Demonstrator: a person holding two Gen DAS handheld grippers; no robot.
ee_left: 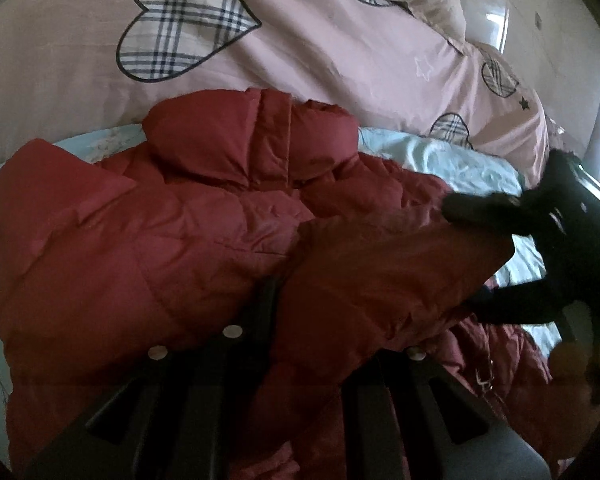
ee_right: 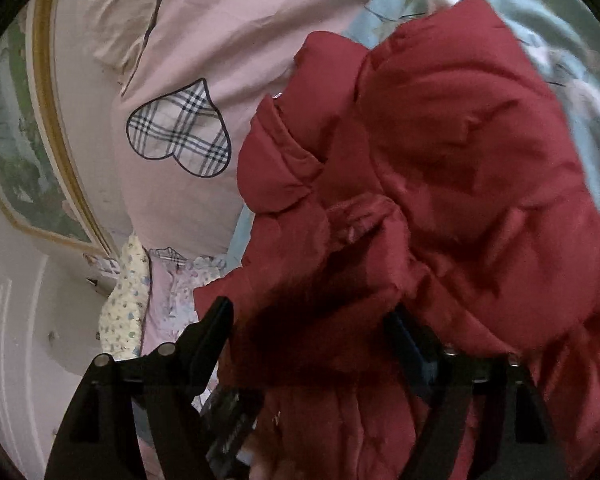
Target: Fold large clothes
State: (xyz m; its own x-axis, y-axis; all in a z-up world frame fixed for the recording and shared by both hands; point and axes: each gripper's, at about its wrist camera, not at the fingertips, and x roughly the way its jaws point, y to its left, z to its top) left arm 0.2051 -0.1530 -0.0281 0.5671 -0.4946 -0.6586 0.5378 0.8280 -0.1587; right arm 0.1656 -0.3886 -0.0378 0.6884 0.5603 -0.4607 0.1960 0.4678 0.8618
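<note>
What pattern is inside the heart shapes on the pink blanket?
Plaid checks, dark and tan lines on cream. The heart on the pink blanket shows best in the left wrist view.
</note>
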